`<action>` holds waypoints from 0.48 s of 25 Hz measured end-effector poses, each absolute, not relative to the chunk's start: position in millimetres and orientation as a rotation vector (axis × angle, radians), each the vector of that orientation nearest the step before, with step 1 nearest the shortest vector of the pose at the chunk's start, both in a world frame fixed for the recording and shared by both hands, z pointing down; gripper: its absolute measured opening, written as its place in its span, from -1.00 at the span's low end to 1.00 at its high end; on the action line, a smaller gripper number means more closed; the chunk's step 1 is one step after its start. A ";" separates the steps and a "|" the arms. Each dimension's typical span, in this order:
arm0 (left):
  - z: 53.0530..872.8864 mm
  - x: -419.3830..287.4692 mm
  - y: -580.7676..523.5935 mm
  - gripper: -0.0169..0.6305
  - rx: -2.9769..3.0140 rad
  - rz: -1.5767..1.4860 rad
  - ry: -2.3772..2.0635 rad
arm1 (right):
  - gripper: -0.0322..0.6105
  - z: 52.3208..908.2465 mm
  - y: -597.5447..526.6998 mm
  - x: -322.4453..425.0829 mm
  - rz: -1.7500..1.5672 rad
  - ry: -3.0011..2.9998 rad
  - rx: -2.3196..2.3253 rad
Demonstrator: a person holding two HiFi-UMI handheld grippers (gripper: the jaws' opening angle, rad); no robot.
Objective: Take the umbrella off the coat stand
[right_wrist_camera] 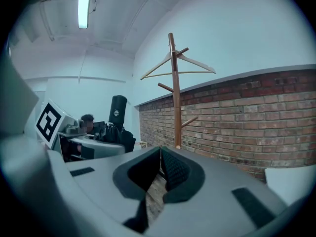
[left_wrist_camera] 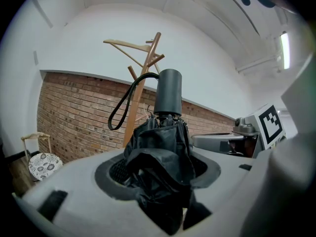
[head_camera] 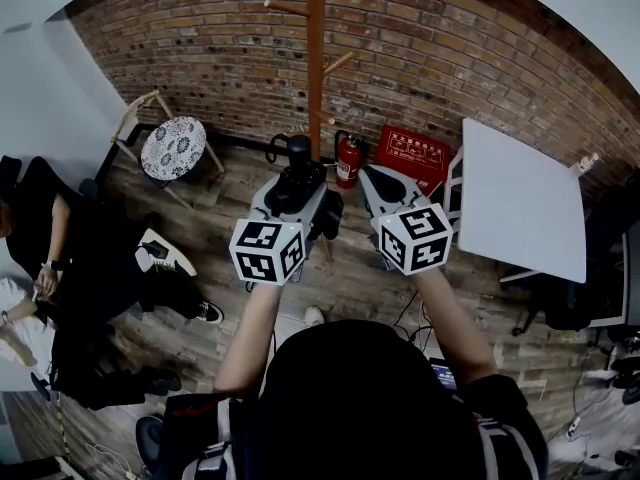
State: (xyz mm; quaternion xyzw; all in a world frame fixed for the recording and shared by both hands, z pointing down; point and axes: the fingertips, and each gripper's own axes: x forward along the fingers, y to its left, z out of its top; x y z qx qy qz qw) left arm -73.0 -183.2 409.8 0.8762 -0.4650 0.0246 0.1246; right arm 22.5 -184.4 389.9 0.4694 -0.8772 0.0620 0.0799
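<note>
Umbrella [left_wrist_camera: 163,152]: black, folded, clamped in the left gripper [left_wrist_camera: 159,168]. Both pads press into the bunched fabric. The cylindrical handle [left_wrist_camera: 168,90] points up at the frame centre. Its wrist strap [left_wrist_camera: 129,100] hangs as a loose loop to the left of the handle.

Coat stand [left_wrist_camera: 140,93]: wooden, behind the umbrella in the left gripper view, against the brick wall [left_wrist_camera: 74,112]. A wooden hanger [left_wrist_camera: 126,44] sits near its top. The strap overlaps the pole in this view. The right gripper view shows the umbrella at centre left, well apart from the stand at frame centre, so it is off the pegs.

Right gripper [right_wrist_camera: 161,154]: the jaw tips meet with nothing between them. Only a sliver of floor shows in the gap lower down.

Head view: both grippers are side by side at frame centre, with the marker cubes toward the person and the jaws toward the stand base. The umbrella sits on the left one.
- Red fire extinguisher [head_camera: 347,158]: on the floor just right of the pole, by the wall.
- Red box [head_camera: 412,153]: further right of the extinguisher.
- White table [head_camera: 520,198]: right of the frame.
- Stool with a patterned seat [head_camera: 173,148]: upper left.
- Seated person in dark clothes [head_camera: 90,258]: left edge.
</note>
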 end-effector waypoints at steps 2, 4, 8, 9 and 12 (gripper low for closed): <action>409.6 -63.8 -174.9 -0.14 2.551 0.063 -1.359 | -0.81 388.8 -178.5 31.3 0.184 -2.627 1.400; 408.2 -55.2 -167.5 -0.14 2.551 0.054 -1.360 | -0.81 385.9 -174.0 39.5 0.184 -2.635 1.402; 407.2 -44.4 -154.9 -0.14 2.544 0.056 -1.373 | -0.81 382.4 -163.0 51.1 0.173 -2.645 1.405; 406.9 -42.6 -152.0 -0.14 2.541 0.054 -1.378 | -0.81 382.6 -160.0 53.1 0.171 -2.645 1.402; 405.7 -36.4 -142.6 -0.14 2.532 0.049 -1.388 | -0.81 383.9 -151.5 58.3 0.168 -2.649 1.387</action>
